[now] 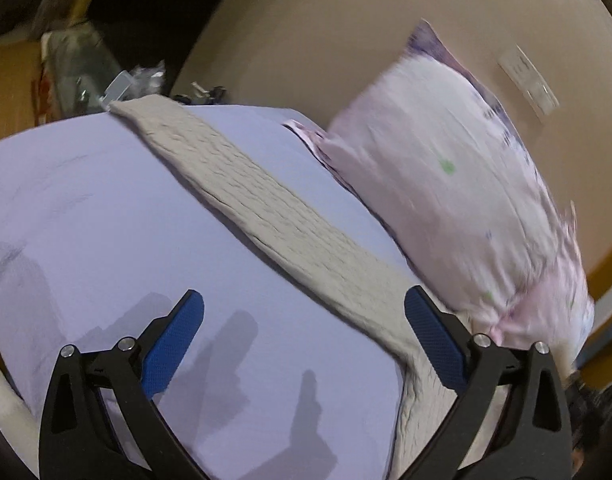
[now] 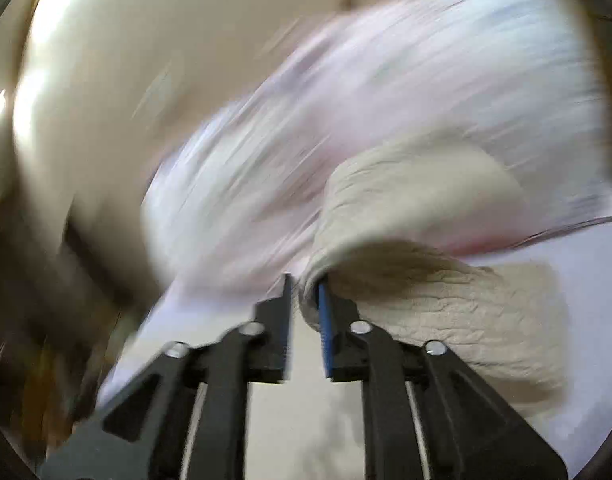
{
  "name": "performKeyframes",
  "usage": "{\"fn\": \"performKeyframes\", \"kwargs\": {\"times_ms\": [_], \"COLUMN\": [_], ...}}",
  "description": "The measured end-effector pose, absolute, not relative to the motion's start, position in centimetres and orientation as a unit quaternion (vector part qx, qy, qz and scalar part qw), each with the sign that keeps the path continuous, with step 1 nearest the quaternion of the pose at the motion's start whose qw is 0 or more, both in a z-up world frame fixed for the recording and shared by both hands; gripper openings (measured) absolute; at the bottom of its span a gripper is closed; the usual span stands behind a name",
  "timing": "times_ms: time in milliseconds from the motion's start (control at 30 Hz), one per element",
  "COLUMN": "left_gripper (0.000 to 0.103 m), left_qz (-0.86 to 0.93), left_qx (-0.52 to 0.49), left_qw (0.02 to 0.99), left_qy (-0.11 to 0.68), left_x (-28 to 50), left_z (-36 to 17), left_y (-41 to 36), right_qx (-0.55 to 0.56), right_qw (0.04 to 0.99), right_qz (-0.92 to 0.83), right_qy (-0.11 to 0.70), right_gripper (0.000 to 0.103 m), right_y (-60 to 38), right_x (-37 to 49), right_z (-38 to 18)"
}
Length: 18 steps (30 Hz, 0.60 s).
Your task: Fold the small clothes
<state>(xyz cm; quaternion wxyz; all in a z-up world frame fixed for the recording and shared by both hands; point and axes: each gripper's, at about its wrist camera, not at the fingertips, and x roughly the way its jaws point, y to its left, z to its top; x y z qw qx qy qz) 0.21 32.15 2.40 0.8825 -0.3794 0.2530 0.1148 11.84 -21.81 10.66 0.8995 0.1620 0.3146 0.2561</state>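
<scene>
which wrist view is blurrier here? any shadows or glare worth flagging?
Right wrist: heavy motion smear across the pillow and wall, glare blown out upper left; only the right tool and beige garment nearby stay fairly sharp. Left wrist: mostly crisp, mild blur on the pillow; hard shadows of the left tool on the lavender sheet; strong fisheye bending.

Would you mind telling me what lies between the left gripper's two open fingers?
In the left wrist view, the left gripper frames bare lavender sheet with shadows; the beige textured garment crosses just inside its right finger.
</scene>
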Motion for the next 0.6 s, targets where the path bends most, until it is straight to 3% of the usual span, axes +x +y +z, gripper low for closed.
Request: {"fn": "performKeyframes", "kwargs": {"times_ms": [33,67,133,200,300,333,500,600], "left_gripper": [0.096,0.095,0.09,0.086,0.08,0.07,0.062,0.047], "left_qz": [0.118,0.118,0.124,0.136,0.152,0.16,0.179,0.187], "left_qx": [-0.39,-0.405,-0.422,-0.443,-0.475,-0.486,-0.531,-0.543], "left_qw": [0.878,0.872,0.864,0.853,0.834,0.826,0.798,0.786], "left_qy": [0.252,0.247,0.244,0.241,0.237,0.237,0.222,0.231], "left_x": [0.4,0.4,0.6,1.0,1.8,2.1,3.7,4.8], "left_z": [2.2,2.0,1.7,1.3,0.2,-0.2,-0.7,-1.1], "left_y": [32.6,33.5,34.8,36.6,39.5,40.4,44.0,45.5], "right_qx": [0.147,0.139,0.138,0.146,0.154,0.156,0.187,0.213], "right_qw": [0.884,0.879,0.889,0.902,0.907,0.909,0.909,0.905], "right_qz": [0.287,0.299,0.292,0.272,0.236,0.219,0.16,0.145], "right_qy": [0.339,0.344,0.323,0.303,0.313,0.319,0.335,0.339], "right_gripper": [0.041,0.045,0.067,0.077,0.078,0.078,0.08,0.081], "right_y": [-18.9,-17.3,-17.0,-18.1,-20.9,-22.1,-26.5,-28.2], "right_x": [11.7,11.2,10.4,10.0,9.5,9.3,8.7,8.6], "right_z": [9.8,9.5,9.7,10.1,9.5,9.1,7.1,5.8]}}
